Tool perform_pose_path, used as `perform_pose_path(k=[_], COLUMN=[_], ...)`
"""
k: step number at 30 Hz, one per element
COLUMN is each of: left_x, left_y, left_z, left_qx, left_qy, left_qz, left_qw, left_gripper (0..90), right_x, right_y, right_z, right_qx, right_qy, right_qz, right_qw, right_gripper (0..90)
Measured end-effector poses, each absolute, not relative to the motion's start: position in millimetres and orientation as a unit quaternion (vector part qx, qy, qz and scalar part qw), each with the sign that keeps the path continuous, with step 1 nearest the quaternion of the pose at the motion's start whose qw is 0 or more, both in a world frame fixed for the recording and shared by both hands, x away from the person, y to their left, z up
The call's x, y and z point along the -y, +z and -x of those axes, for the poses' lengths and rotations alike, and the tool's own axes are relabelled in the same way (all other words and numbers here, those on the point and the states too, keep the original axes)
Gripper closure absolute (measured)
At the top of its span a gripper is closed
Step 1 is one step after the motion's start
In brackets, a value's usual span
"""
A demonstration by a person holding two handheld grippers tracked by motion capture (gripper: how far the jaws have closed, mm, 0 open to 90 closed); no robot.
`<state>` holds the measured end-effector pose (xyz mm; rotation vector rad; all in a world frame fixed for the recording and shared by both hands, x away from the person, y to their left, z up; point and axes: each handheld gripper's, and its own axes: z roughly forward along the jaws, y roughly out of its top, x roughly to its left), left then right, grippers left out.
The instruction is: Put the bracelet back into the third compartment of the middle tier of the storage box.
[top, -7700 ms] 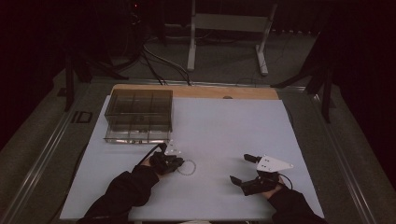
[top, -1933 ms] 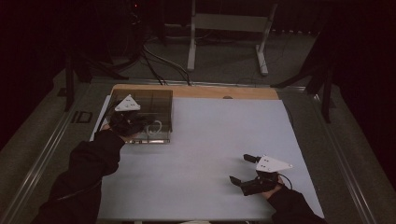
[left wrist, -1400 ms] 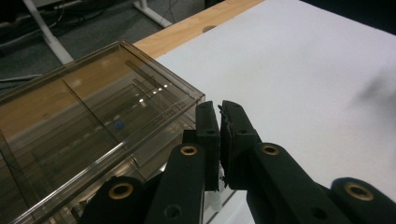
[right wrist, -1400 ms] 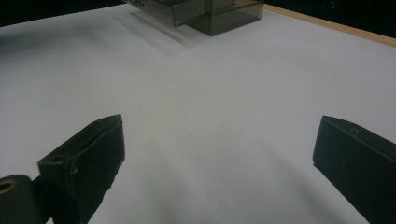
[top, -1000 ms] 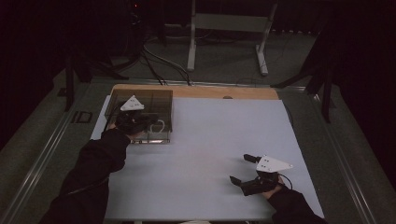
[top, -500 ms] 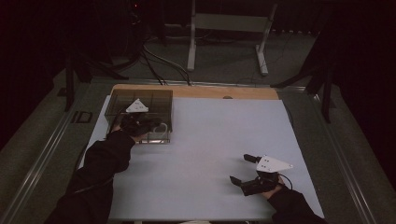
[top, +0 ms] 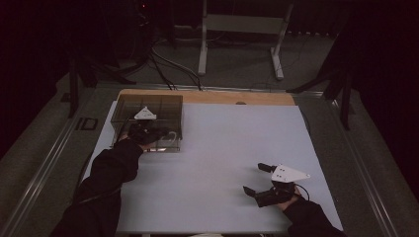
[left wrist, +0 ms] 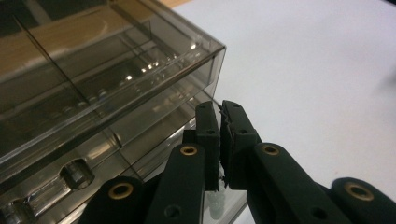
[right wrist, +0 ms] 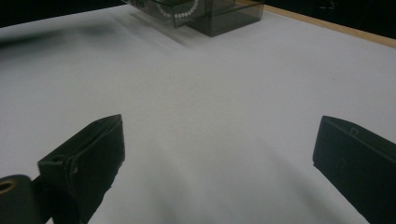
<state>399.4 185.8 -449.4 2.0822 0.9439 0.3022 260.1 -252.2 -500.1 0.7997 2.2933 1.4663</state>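
My left gripper (left wrist: 220,140) pinched closed, maybe on bead string, beside smoky box (top: 148,106) upper left; right gripper (top: 261,178) gaping, lower right.

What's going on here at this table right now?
A person works at a white table with a hand-held gripper in each hand. The left hand-held gripper, jaws shut, is at the near corner of a smoky clear drawer box, whose open drawer holds a bead bracelet. The right hand-held gripper rests open on the table, apart from it.
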Motion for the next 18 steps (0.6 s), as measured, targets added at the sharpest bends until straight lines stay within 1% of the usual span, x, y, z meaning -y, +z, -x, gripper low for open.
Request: perform_pose_path(k=[3,9,16,18], left_x=[-185.5,-185.1,-184.5,-184.8], left_y=[-451.7,-458.0,-461.9,-460.9], left_z=[-399.9,-400.7,-401.9,-402.3], left_qx=[-0.373,-0.375,-0.371,-0.372], left_qy=[0.124,0.11,0.117,0.121], left_qz=[-0.829,-0.833,-0.833,-0.83], left_qw=[0.398,0.391,0.394,0.397], left_gripper=[88.4,88.2,87.1,82.2], right_x=[252.2,252.1,252.0,252.1], right_y=[-500.3,-500.2,-500.4,-500.4], right_z=[-260.2,-260.0,-260.2,-260.3], right_qx=[-0.799,-0.799,-0.799,-0.799], right_qy=[0.511,0.511,0.511,0.511], right_qz=[-0.28,-0.279,-0.279,-0.279], right_qw=[0.151,0.151,0.151,0.151], right_gripper=[2.2,2.2,2.2,2.2])
